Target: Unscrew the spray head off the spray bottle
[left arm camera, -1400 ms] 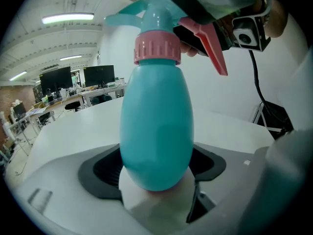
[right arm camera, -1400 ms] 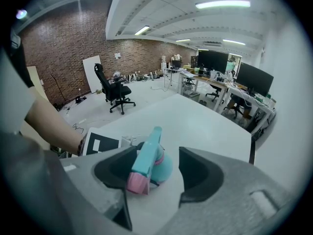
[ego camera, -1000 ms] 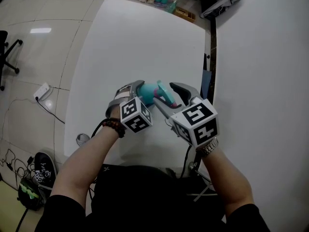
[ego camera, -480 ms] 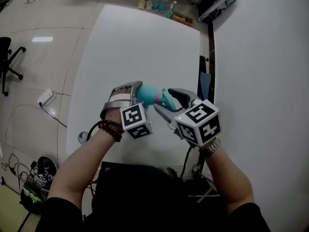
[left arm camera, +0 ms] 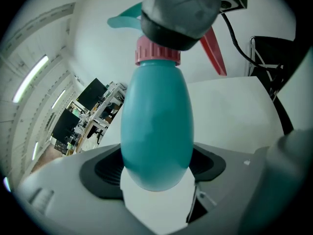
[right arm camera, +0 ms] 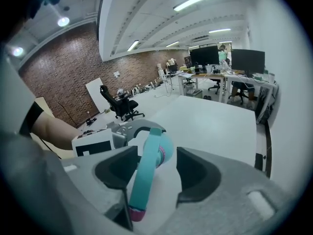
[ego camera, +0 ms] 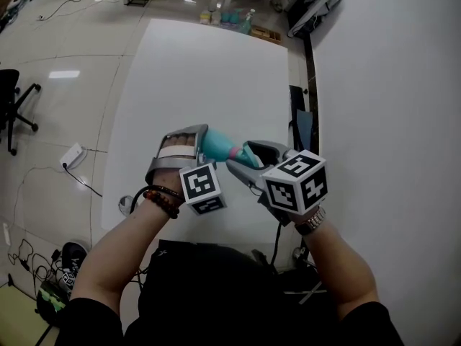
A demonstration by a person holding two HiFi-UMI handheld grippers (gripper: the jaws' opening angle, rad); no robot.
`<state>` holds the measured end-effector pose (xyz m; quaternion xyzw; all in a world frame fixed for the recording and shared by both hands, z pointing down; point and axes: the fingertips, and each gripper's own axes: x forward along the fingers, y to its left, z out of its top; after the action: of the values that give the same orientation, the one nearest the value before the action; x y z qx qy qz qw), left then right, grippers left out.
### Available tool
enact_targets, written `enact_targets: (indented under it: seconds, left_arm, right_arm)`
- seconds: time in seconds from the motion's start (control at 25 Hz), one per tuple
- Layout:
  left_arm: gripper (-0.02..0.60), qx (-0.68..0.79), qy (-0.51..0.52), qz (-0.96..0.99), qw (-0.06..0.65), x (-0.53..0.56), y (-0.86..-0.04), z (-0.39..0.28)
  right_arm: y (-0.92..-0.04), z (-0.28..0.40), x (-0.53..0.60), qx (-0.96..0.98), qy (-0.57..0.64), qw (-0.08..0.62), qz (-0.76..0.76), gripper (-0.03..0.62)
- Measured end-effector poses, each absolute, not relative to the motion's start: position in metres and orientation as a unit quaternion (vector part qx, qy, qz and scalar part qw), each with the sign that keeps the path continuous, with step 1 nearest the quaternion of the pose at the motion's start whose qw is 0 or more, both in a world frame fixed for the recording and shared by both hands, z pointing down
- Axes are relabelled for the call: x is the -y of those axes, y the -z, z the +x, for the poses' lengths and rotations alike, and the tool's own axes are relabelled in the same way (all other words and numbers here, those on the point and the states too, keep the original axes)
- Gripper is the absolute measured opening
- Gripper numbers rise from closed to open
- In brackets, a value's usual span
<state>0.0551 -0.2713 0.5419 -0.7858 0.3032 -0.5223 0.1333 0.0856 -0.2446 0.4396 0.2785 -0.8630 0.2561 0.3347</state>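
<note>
Teal spray bottle [ego camera: 220, 147] clamped in downward-pitched left tool [ego camera: 196, 141] above table [ego camera: 202, 71].

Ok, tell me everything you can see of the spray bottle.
The spray bottle is a smooth, egg-shaped teal body, plastic by the look, with a ribbed pink collar at the neck and a teal spray head on it, ending in a pink nozzle. It is held tilted above the white table. The left hand-held gripper is clamped on its base end; the spray head lies between the open jaws of the right hand-held gripper, against one pad, clear of the other.
</note>
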Motion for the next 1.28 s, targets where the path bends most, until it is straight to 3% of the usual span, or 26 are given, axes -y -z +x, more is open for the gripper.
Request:
enact_targets:
  seconds: [0.32, 0.56, 1.28]
  left_arm:
    - [0.423, -0.292, 0.542, -0.774, 0.149, 0.258, -0.539, 0.063]
    - [0.423, -0.263, 0.554, -0.778, 0.134, 0.242, -0.539, 0.067]
    - [0.423, -0.01, 0.601, -0.795, 0.08, 0.145, -0.558, 0.074]
  right_arm:
    - [-0.439, 0.096, 0.229, 0.863, -0.256, 0.329, 0.287, 0.126]
    - [-0.439, 0.098, 0.214, 0.872, -0.206, 0.357, 0.265, 0.121]
    - [-0.459, 0.104, 0.124, 0.833, 0.269, 0.484, 0.021, 0.121]
